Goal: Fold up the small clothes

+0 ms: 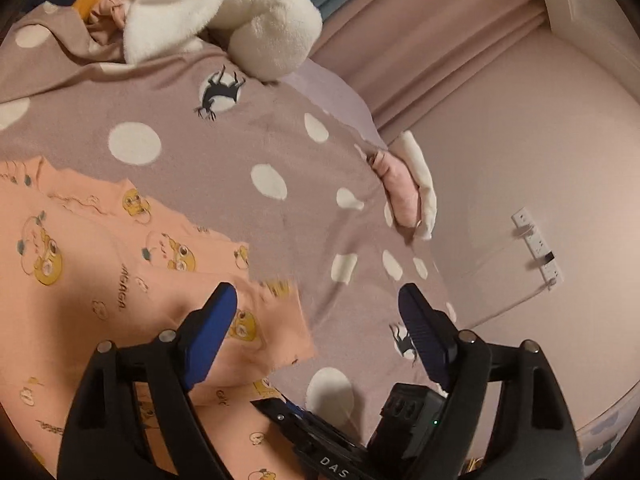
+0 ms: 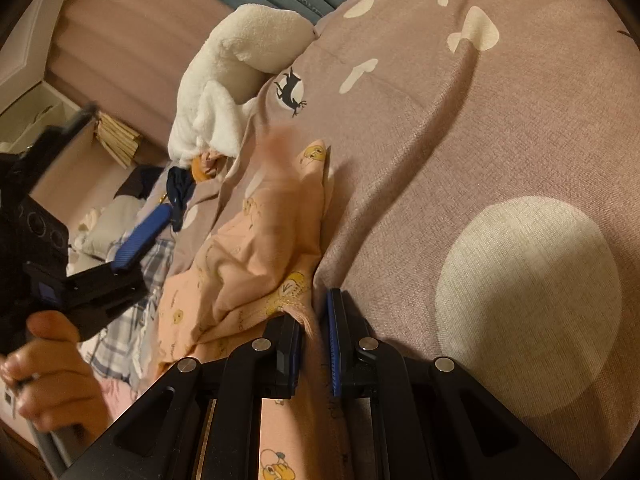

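Note:
A small peach garment (image 1: 80, 264) printed with yellow cartoon birds lies on a mauve bedspread with white dots (image 1: 224, 136). My left gripper (image 1: 316, 296) is open and empty, held above the garment's right edge; one blue finger is over the peach cloth, the other over the bedspread. It also shows in the right wrist view (image 2: 136, 236), held by a hand at the left. My right gripper (image 2: 314, 320) is shut on a bunched edge of the peach garment (image 2: 260, 248), which rises crumpled ahead of it.
A white plush toy (image 1: 224, 8) lies at the head of the bed, with small dark and orange clothes (image 2: 184, 188) beside it. A folded pink and white bundle (image 1: 404, 188) sits at the bed's edge. Checked cloth (image 2: 148, 280) lies left. A power strip (image 1: 538, 248) is on the floor.

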The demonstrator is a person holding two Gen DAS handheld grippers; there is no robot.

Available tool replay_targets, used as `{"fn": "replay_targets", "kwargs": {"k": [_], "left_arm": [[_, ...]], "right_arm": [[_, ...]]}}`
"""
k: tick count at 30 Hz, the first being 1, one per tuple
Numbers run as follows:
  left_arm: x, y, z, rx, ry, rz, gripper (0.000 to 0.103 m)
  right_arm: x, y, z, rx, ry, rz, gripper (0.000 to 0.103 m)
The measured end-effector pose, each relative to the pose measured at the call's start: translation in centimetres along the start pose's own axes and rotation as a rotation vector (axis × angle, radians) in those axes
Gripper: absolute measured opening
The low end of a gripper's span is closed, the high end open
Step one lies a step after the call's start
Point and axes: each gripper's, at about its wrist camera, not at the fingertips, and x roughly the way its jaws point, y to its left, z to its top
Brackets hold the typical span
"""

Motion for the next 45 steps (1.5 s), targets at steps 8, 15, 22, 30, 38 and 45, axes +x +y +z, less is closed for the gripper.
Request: {"fn": "replay_targets", "kwargs": {"k": [8,15,22,30,38,45], "left_arm": [[-4.9,0.3,-1.8,0.224,-0.029,0.251,0.098],[-12.6,8.2,-3.5,0.013,-0.014,0.214,0.1],[-14.6,16.9,-2.4,-0.368,-0.029,0.001,0.1],[-15.0,17.7,-2.5,-0.388,-0.023,0.006,0.098],[-14.2,17.1,-1.9,-0.256,-0.094,0.248,0.098],[-16.3,21.8,0.8,-0.497,-0.252,0.153,0.098]], "right_arm": [[0.2,-0.1,-0.2,0.004,0.0,0.004,0.008],[0.2,-0.2,-0.1,0.005,0.001,0.004,0.008],[0.2,-0.2,-0.1,0.005,0.002,0.003,0.008],[0.2,-0.1,-0.2,0.007,0.003,0.005,0.008],[0.2,-0.2,-0.1,0.007,0.003,0.004,0.008],[0.2,-0.3,-0.1,0.009,0.003,0.006,0.008]]}}
